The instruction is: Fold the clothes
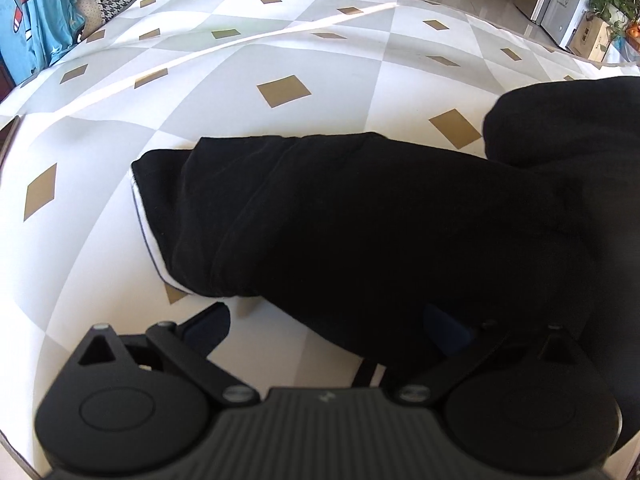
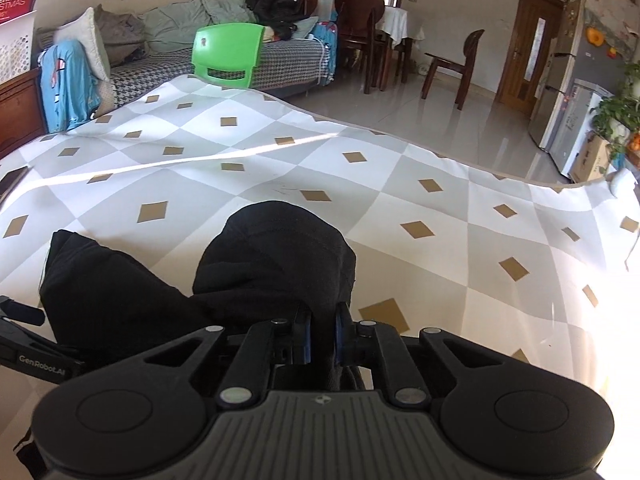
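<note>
Black garment (image 1: 380, 220) lies in a bunched heap on my counter (image 1: 280, 52), which wears a white and grey diamond-check cover with small tan lozenges. Through the right wrist camera I see my right gripper (image 2: 323, 336) with its jaws pressed nearly together, pinching a fold of the black cloth (image 2: 276, 256) between the blue pads; the cloth humps up in a rounded mound just ahead of them. Through the left wrist camera my left gripper (image 1: 332, 320) has its jaws spread wide, one finger (image 1: 208, 326) over bare counter, the other against or partly under the garment's near edge; I cannot tell whether it touches. A pale lining edge (image 1: 138, 204) shows at the garment's left end. Beyond the counter stand a green plastic chair (image 2: 228, 54) and a sofa (image 2: 280, 60) piled with cushions.
</note>
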{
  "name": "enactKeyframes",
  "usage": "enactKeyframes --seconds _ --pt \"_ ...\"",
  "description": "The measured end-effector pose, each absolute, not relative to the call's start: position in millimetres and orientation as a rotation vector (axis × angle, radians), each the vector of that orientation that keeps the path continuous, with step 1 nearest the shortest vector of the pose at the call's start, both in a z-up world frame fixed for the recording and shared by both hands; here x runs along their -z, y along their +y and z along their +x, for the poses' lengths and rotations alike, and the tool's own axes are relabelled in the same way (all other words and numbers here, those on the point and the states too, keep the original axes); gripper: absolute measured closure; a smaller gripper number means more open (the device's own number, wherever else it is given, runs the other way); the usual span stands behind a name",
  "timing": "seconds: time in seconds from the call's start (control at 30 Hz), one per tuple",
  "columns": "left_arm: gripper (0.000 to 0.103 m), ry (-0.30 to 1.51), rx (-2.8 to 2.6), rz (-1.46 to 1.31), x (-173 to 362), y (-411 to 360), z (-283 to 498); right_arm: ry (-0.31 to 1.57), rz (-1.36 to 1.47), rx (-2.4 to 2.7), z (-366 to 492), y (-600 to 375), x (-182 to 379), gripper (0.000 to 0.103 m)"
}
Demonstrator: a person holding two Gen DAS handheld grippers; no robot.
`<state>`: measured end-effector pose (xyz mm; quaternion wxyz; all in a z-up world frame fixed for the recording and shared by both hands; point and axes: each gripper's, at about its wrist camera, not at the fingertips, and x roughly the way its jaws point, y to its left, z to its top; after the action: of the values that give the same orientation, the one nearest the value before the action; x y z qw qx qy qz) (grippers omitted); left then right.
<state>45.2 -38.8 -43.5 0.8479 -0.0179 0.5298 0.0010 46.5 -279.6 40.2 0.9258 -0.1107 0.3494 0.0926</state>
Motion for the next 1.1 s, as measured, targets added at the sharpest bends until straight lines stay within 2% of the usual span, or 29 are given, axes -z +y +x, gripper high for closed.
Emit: enactKeyframes --seconds 0.37,0.43,0.5,0.6,0.8,1.1 --pt "0.000 1.139 -0.035 0.025 55 -38 30 0.906 -0.052 0.057 36 -359 -24 0.093" --pt "0.000 1.139 -0.041 0.023 55 -38 27 0.915 -0.019 0.070 30 -369 -24 0.088" --pt "0.000 1.141 -0.046 0.016 56 -37 25 0.912 0.008 0.073 24 -376 -27 0.072" --pt "0.000 1.149 -0.068 0.001 54 -36 25 0.876 0.025 0.072 16 -381 -39 0.060" --pt "0.000 1.033 -0.062 -0.023 25 -39 26 0.791 0.060 -0.029 12 -381 -63 0.052" --pt "0.000 0.982 0.144 0.059 8 -96 20 0.792 -0.036 -0.250 38 -357 -67 0.049"
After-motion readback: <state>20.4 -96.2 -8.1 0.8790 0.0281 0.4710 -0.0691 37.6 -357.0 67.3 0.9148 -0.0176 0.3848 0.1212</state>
